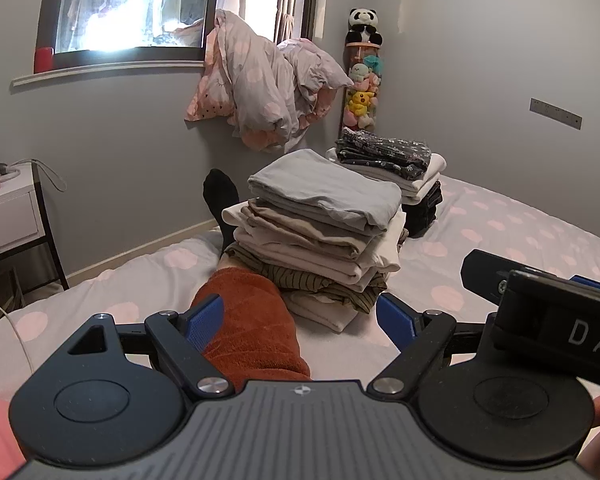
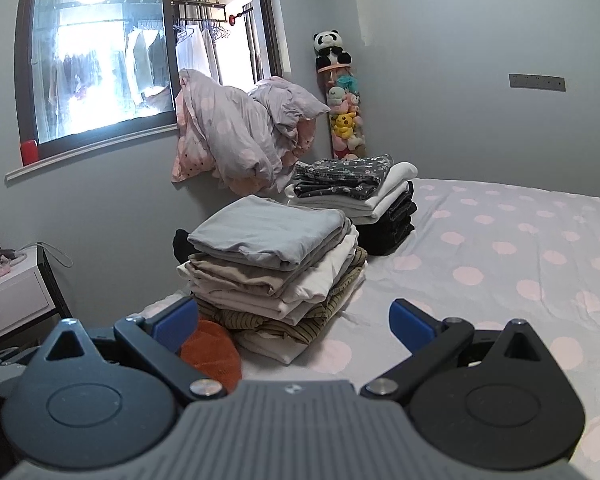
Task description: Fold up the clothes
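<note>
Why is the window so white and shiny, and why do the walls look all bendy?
In the left wrist view the window is blown out to white glare, so the hanging clothes outside blur; in the right wrist view it is bright too, but the clothes show more clearly. In both views the fisheye lens bends the windowsill and darkens the corners.

A tall stack of folded grey, beige and white clothes (image 2: 276,264) sits on the bed, a shorter folded pile topped by dark floral fabric (image 2: 352,188) just behind it.

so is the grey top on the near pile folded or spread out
Folded. The grey top lies as a flat rectangle with layered edges, topping the near pile on the bed.
</note>
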{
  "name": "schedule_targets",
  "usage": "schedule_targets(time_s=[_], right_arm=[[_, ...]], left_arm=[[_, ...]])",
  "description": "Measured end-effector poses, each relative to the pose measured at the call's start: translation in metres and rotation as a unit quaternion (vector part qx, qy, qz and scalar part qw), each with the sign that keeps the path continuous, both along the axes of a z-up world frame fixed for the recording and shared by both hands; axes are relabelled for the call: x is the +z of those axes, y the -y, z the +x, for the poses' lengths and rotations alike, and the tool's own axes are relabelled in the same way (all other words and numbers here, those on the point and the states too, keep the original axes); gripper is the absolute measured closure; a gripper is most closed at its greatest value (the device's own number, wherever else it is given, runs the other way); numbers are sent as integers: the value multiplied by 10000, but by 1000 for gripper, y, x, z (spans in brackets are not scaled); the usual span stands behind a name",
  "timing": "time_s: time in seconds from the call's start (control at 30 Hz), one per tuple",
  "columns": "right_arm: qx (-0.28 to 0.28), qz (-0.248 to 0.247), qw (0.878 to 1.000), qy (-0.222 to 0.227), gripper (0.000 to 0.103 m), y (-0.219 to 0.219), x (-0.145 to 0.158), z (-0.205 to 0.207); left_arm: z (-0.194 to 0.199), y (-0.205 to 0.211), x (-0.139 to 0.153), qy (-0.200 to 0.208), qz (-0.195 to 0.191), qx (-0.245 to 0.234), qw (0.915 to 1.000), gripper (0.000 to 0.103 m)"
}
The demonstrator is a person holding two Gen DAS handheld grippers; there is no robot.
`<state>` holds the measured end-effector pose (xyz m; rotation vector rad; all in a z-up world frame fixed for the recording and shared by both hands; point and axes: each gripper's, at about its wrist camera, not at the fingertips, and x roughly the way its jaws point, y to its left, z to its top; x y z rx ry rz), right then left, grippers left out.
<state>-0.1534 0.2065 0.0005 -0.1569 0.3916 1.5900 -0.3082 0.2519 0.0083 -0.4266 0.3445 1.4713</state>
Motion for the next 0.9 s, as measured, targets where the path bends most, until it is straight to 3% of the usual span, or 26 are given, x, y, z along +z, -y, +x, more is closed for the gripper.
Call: schedule_targets(time_s=[0.9], right_arm=[[111, 206, 9997, -122, 1, 5, 5, -1]], left_arm=[[-1, 4, 7, 17, 212, -48, 9998, 5]])
